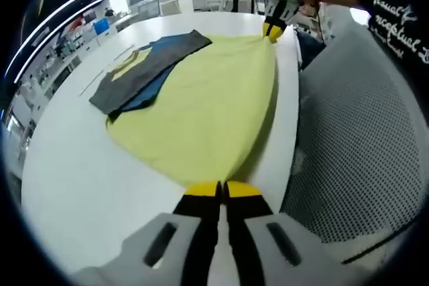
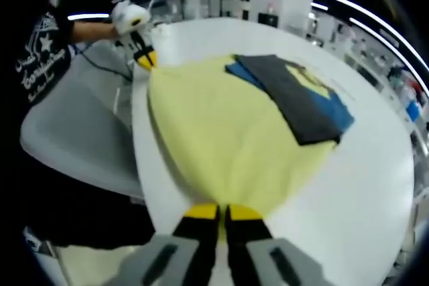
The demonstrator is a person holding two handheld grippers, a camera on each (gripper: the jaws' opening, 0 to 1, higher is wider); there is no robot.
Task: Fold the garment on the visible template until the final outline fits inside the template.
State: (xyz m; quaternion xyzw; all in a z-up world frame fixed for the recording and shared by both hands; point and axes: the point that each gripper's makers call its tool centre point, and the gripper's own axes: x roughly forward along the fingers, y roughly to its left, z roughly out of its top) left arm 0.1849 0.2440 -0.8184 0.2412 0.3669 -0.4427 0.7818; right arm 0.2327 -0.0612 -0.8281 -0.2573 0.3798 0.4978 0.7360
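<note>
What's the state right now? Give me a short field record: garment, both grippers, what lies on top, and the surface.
garment: yellow garment spread flat on the white table, stretched between the two grippers
left gripper: fingers shut on the garment's near corner
right gripper: fingers shut on the opposite corner; also seen far across in the left gripper view
on top: dark grey cloth over a blue cloth, lying at one side of the garment
beside table: grey mesh chair
</note>
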